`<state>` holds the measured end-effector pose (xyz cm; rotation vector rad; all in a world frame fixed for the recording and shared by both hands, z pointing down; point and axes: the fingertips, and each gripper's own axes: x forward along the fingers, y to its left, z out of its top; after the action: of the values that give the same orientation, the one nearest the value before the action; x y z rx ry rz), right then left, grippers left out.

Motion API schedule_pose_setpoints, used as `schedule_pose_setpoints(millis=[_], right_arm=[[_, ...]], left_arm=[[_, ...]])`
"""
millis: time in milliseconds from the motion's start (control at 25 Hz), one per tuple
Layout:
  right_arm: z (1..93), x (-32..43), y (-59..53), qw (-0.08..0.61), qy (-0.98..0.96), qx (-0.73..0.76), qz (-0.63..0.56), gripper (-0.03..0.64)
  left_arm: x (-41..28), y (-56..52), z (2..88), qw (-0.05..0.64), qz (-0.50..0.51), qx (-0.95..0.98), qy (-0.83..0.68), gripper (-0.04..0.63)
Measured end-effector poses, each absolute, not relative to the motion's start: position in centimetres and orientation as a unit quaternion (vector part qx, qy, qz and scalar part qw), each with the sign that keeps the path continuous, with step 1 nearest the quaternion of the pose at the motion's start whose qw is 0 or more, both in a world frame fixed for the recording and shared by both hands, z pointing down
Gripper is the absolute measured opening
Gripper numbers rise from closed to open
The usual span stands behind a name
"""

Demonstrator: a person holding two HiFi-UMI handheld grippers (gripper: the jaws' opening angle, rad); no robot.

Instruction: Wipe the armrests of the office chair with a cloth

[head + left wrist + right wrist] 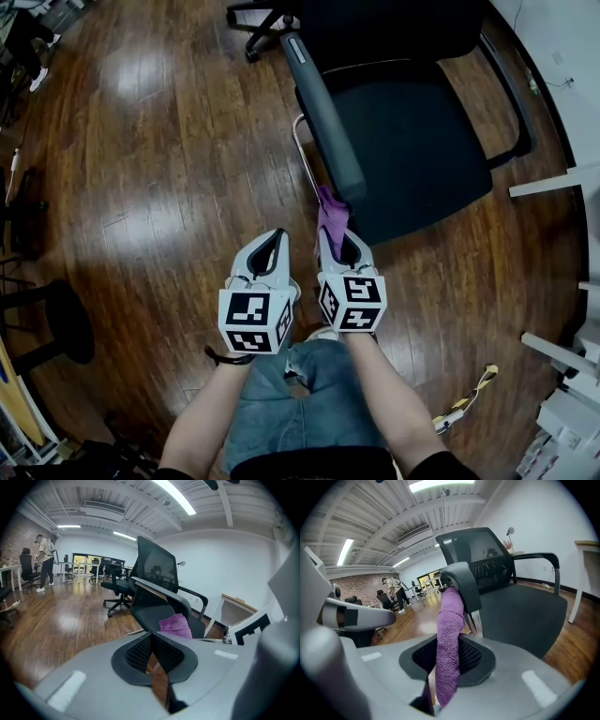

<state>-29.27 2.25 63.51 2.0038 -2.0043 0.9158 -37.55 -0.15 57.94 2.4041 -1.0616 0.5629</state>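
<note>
Jaws pinching cloth (330,214) — right gripper (336,236) at armrest (323,112), left gripper (277,234) closed alongside

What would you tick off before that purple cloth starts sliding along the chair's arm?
1. Cloth gripped: the right gripper is clamped on the purple cloth. Ok.
2. Cloth at the start: its end appears to meet the near armrest's front tip. Ok.
3. Armrest top free of objects. Ok.
4. Left gripper aside: jaws together, empty, next to the right one and off the chair. Ok.
5. Chair steadied: it stands on wheels and nothing holds it. Not ok.
6. Far armrest already wiped? Cannot tell.
</note>
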Motion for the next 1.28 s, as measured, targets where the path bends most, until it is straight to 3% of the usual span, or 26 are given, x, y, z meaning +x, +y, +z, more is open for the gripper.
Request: schedule_pose_setpoints(millis=[360, 600, 960, 1280], right_arm=[[68.8, -28.6, 3.2, 0.096, -0.665, 0.665, 0.326, 0.075], [66.9, -28.5, 3.9, 0.091, -0.670, 0.669, 0.310, 0.075], [54.5, -29.5, 8.3, 0.105, -0.695, 0.663, 0.258, 0.075], [41.0, -24.3, 11.6, 0.062, -0.680, 0.707, 0.184, 0.075]], left_arm=[[-36.5, 1.2, 60.7, 0.217, 0.216, 0.876, -0.373, 0.004], [-36.4, 1.6, 60.1, 0.215, 0.218, 0.876, -0.374, 0.003], [-34.4, 5.5, 50.3, 0.202, 0.208, 0.889, -0.353, 0.003], [-28.8, 9.3, 39.7, 0.175, 0.162, 0.917, -0.320, 0.003]])
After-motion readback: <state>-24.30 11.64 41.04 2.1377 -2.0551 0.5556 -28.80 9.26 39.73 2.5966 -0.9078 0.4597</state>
